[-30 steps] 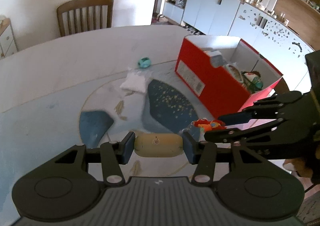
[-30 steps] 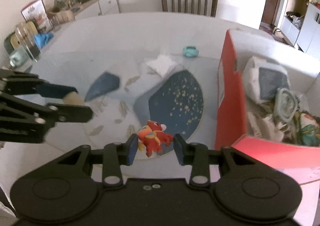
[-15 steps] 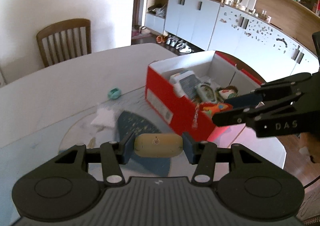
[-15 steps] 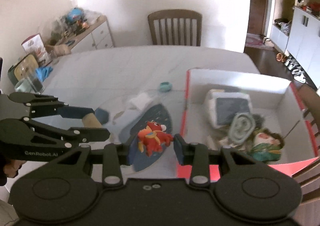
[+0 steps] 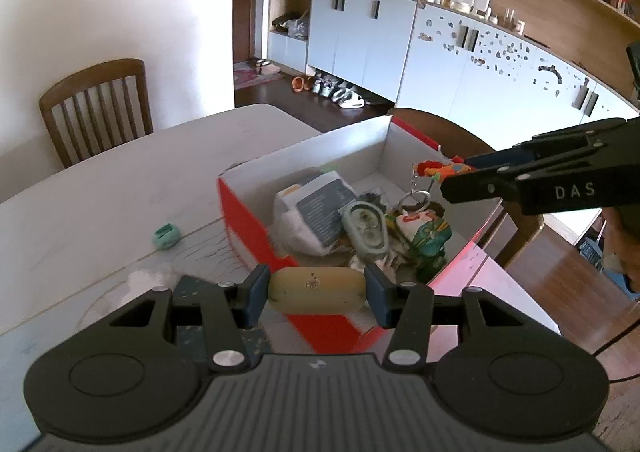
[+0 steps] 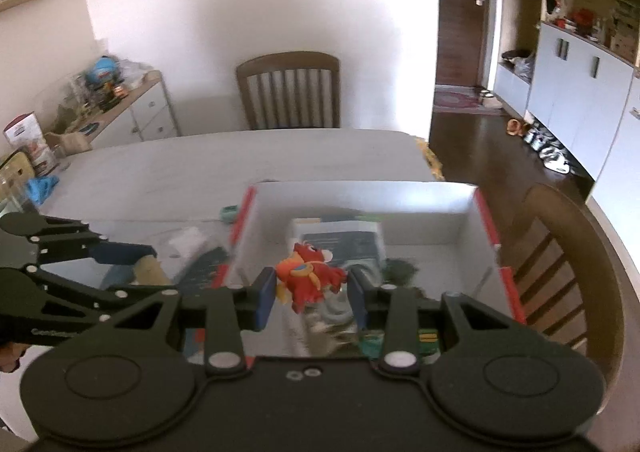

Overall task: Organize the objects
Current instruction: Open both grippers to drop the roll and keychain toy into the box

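Note:
My left gripper (image 5: 316,290) is shut on a tan oval case (image 5: 316,289) and holds it above the near corner of the red box (image 5: 248,228). My right gripper (image 6: 314,288) is shut on a red toy figure (image 6: 310,276), held over the open box (image 6: 360,199). The toy, with a key ring hanging from it, also shows in the left wrist view (image 5: 438,168) above the box's far right side. The box holds a white packet (image 5: 316,211), a green oval item (image 5: 366,230) and a colourful bag (image 5: 428,236).
A small teal object (image 5: 167,236) and a white crumpled bag (image 5: 154,278) lie on the table left of the box. Wooden chairs (image 6: 290,91) stand at the far side and at the right (image 6: 568,272). A cluttered sideboard (image 6: 100,107) is at far left.
Both grippers have risen and moved right toward the box, each keeping its object. The red toy went from above the blue mat to above the box interior.

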Demonstrator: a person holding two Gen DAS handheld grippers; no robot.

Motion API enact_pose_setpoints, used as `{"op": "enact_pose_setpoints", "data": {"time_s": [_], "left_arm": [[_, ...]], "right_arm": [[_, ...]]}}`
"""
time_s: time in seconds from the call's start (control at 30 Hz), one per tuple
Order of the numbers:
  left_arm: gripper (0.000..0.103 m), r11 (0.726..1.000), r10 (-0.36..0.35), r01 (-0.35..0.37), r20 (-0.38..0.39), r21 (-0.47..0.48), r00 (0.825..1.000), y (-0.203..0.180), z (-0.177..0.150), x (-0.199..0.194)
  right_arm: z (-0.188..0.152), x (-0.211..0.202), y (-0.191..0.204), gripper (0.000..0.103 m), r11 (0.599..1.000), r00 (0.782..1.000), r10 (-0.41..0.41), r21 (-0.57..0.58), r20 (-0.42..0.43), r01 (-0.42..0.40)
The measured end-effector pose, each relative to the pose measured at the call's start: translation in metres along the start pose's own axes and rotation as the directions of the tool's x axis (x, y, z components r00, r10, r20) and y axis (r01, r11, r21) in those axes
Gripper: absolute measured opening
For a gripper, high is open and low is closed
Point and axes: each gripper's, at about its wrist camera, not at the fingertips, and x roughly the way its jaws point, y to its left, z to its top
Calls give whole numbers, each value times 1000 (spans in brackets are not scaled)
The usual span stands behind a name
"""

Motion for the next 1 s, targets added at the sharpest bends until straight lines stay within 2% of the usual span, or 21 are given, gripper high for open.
{"op": "enact_pose_setpoints", "data": {"time_s": [0.27, 0.53, 1.0], "left_arm": [[51, 1000, 1, 0, -34, 31, 999, -34, 18, 40], [51, 996, 22, -16, -76, 84, 997, -60, 36, 85], [51, 992, 73, -56, -147, 117, 986, -71, 50, 147]], "right_arm": [[1, 12, -52, 37, 999, 1000, -30, 20, -6, 30], [8, 41, -87, 37, 998, 998, -51, 26, -32, 52], [3, 108, -100, 37, 998, 989, -62, -17, -136, 60]]}}
